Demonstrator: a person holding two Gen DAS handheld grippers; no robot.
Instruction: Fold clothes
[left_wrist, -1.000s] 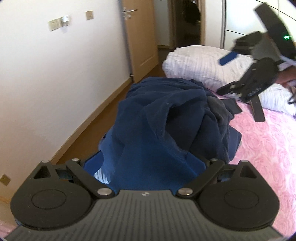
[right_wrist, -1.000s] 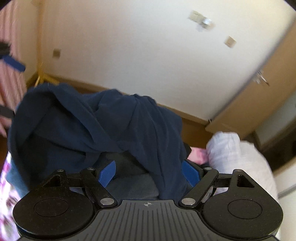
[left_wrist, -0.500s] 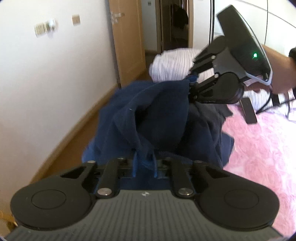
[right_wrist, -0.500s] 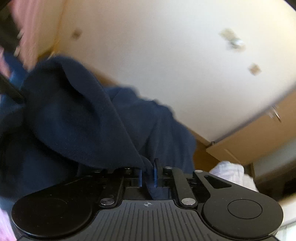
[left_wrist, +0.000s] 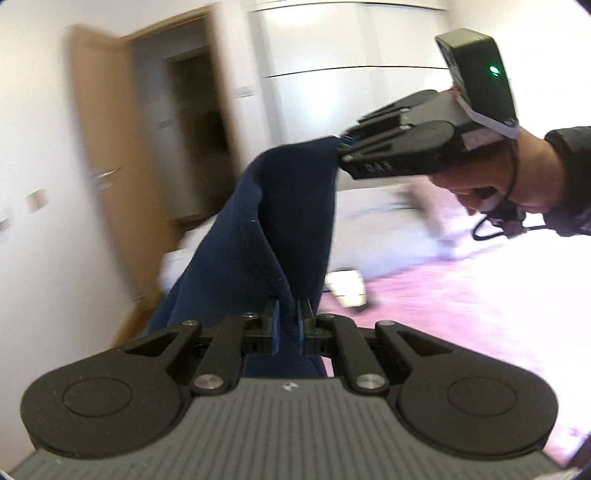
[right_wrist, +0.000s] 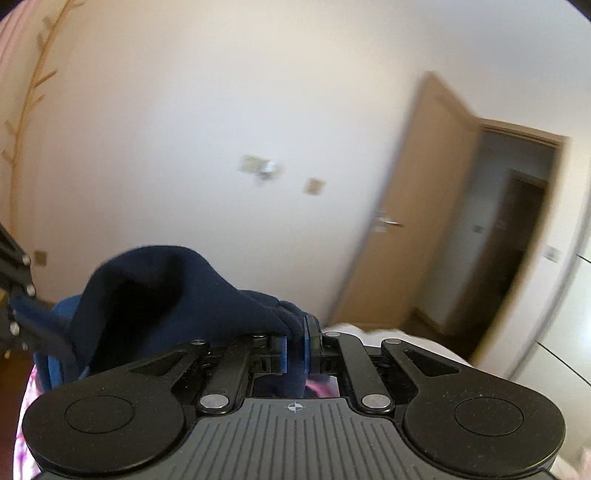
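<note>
Pink bed (left_wrist: 461, 314) | left gripper (left_wrist: 288, 317) clamps navy garment (left_wrist: 280, 206) | right gripper (right_wrist: 294, 347) clamps it too

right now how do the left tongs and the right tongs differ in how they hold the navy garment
The left tongs sit low and pinch a hemmed fold of the navy garment that rises away from them. The right tongs are held higher, near the top of the left view, pinching the cloth's upper corner, so the fabric hangs down from them. Both are shut on the same garment, lifted above the pink bed.
</note>
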